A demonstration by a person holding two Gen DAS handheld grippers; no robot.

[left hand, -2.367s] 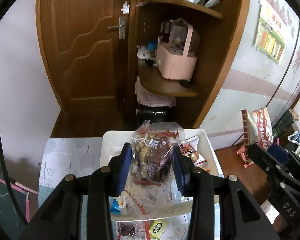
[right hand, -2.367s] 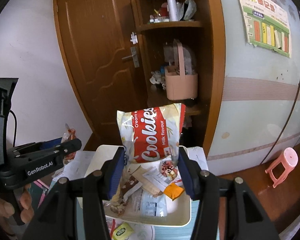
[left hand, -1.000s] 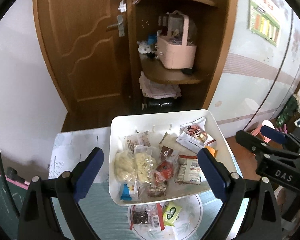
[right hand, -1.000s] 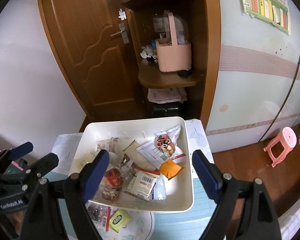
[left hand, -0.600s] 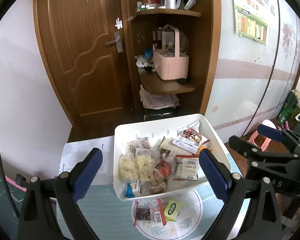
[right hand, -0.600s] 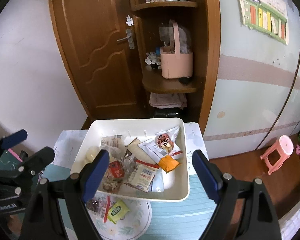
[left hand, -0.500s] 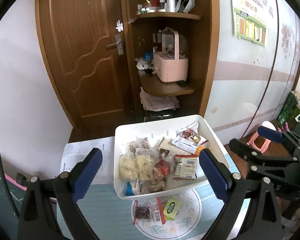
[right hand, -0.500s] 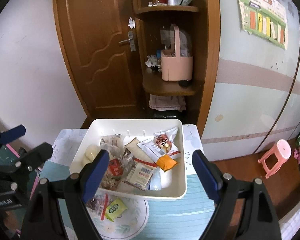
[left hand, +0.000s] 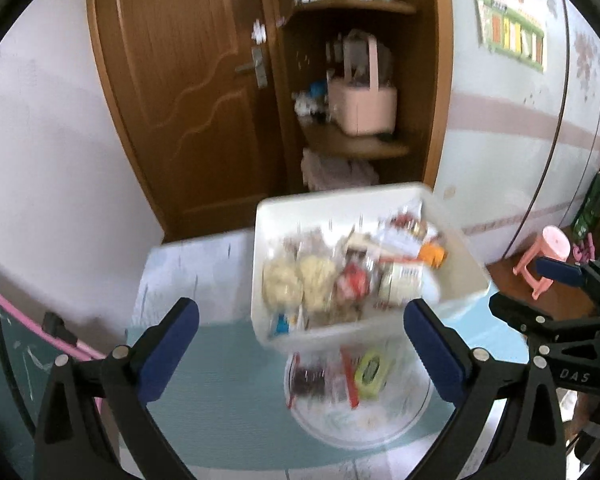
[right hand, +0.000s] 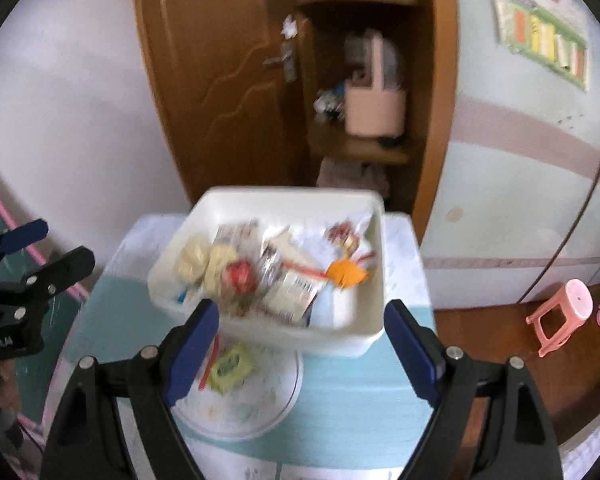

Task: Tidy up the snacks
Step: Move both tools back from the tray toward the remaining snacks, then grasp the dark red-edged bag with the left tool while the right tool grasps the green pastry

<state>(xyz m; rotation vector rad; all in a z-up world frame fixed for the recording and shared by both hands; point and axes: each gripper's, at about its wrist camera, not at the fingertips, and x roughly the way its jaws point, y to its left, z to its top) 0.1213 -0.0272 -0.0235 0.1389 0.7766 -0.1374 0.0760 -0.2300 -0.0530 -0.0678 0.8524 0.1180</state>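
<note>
A white bin (left hand: 340, 197) (right hand: 292, 193) full of several mixed snack packets stands on the teal table. In front of it a round plate (left hand: 360, 420) (right hand: 260, 404) holds a green packet (left hand: 374, 368) (right hand: 230, 368) and a dark packet (left hand: 310, 376). My left gripper (left hand: 300, 314) hovers above the plate and the bin's near edge, its jaws opening wide with nothing between them. Over the same spot my right gripper (right hand: 302, 312) stands open and empty. Each gripper shows at the edge of the other's view. Both pictures are blurred.
Behind the table are a brown door and a corner shelf with a pink basket (left hand: 362, 108) (right hand: 374, 112). A pink stool (left hand: 548, 256) (right hand: 564, 312) stands on the wooden floor at the right. A dark board with a pink edge (left hand: 80, 344) leans at the left.
The nut bag and the cookie bag are gone from the jaws, and both grippers are open. Both have drawn back from the bin, so the plate in front now shows in full.
</note>
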